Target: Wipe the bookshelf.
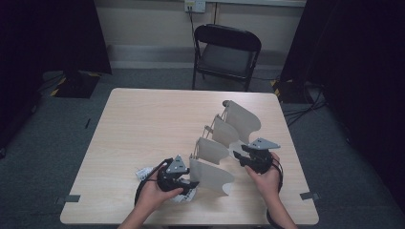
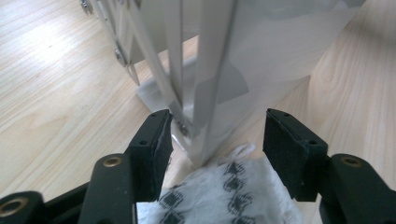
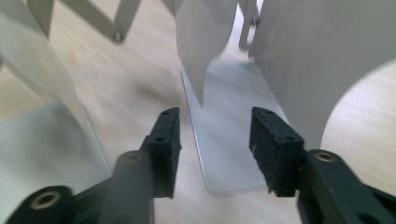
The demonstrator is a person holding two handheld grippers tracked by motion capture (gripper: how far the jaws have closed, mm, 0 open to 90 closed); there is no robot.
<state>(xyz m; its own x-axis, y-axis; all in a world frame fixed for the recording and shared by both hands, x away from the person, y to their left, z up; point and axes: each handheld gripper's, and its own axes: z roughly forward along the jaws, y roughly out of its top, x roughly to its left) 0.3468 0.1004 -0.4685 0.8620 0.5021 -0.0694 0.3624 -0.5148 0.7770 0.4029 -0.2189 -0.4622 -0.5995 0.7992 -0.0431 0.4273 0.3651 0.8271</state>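
Behind the pale wooden table (image 1: 143, 124) stands a black folding chair (image 1: 226, 53). Both grippers gape: the left gripper (image 1: 184, 183) straddles the grey expandable metal file rack's (image 1: 224, 143) near corner, over a patterned white wipe (image 2: 219, 196); the right gripper (image 1: 243, 159) holds nothing.

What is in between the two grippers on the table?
In the high view, the near end of the expandable metal file rack stands between the left gripper and the right gripper, its curved grey dividers upright on the table.
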